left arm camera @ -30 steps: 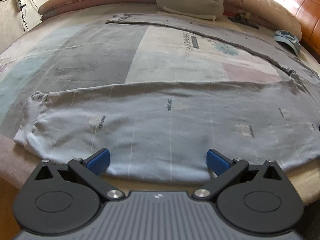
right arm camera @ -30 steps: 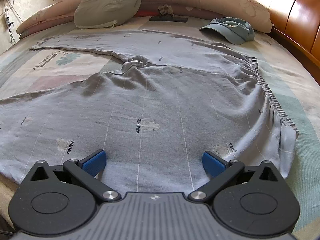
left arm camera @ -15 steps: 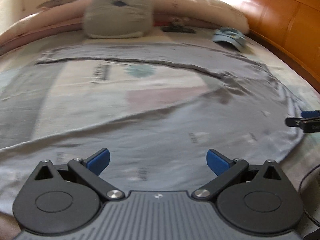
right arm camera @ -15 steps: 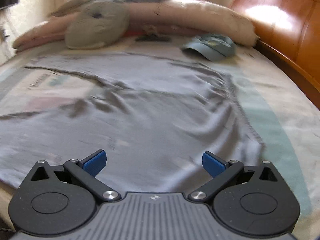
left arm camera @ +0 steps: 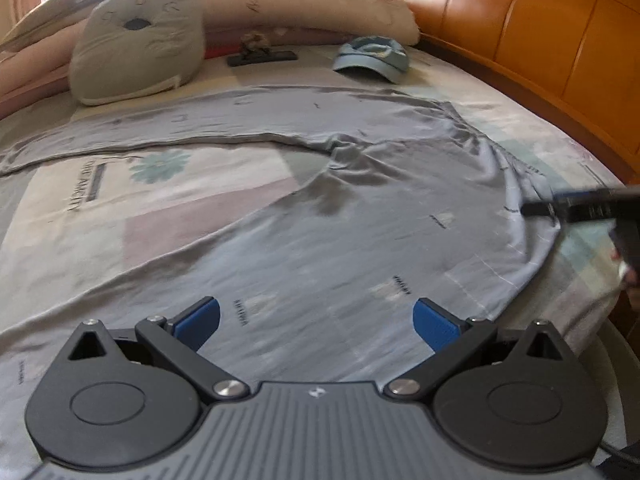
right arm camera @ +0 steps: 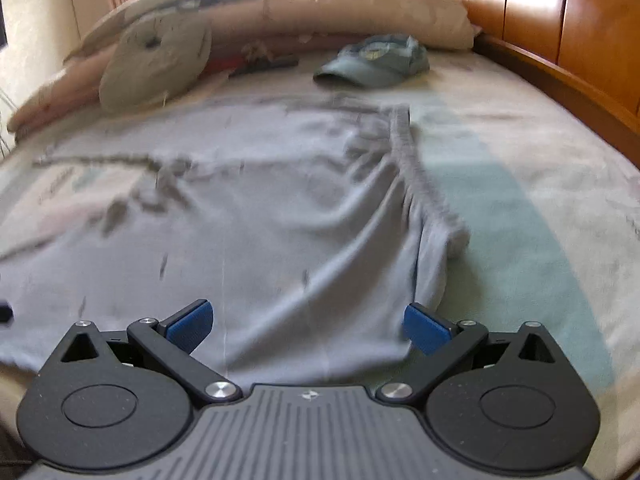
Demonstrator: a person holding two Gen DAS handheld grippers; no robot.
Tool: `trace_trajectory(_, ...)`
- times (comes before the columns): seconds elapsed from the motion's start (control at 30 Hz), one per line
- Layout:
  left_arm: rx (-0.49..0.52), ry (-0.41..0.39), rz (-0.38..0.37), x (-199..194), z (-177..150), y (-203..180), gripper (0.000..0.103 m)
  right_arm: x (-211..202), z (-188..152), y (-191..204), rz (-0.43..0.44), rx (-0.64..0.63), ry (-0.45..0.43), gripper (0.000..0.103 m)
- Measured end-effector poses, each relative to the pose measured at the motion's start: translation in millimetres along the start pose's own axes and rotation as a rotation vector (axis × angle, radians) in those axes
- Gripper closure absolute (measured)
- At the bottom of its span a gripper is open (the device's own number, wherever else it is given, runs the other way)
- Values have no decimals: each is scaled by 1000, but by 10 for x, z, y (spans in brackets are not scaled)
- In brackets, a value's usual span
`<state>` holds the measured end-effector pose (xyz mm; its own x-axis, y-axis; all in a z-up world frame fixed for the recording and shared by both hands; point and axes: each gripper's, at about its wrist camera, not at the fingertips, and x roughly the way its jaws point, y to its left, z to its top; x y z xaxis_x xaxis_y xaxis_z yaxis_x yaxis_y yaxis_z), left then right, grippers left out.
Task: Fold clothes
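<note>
Grey-blue trousers [left arm camera: 360,240] lie spread flat across the bed, legs running left, the elastic waistband [right arm camera: 424,184] at the right. My left gripper [left arm camera: 316,326] hovers open over the near leg close to the bed's front edge, nothing between its blue pads. My right gripper [right arm camera: 306,326] is open too, low over the near waistband corner. In the left wrist view the right gripper [left arm camera: 580,206] shows at the right edge beside the waistband, held by a hand [left arm camera: 630,276].
A grey cushion [left arm camera: 136,56], a blue cap [left arm camera: 372,58] and a dark flat object [left arm camera: 262,56] lie at the far side before long pillows [left arm camera: 320,12]. A wooden headboard [left arm camera: 540,32] runs along the right. A patterned sheet [left arm camera: 160,200] covers the bed.
Both grippers have swung to the right along the trousers, from the leg ends toward the waistband. Both stay open. The trousers have not visibly moved.
</note>
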<state>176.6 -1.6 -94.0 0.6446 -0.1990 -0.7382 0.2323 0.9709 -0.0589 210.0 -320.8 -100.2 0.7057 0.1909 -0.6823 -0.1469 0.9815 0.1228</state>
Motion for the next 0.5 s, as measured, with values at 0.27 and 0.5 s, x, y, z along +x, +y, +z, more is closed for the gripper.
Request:
trace_trajectory(0.27, 11, 92, -29, 243, 4, -164, 1, 289, 19, -208, 15, 38, 30, 0)
trace_trajectory(0.5, 69, 77, -32, 283, 189, -365, 1, 183, 29, -358, 87, 48, 39, 0)
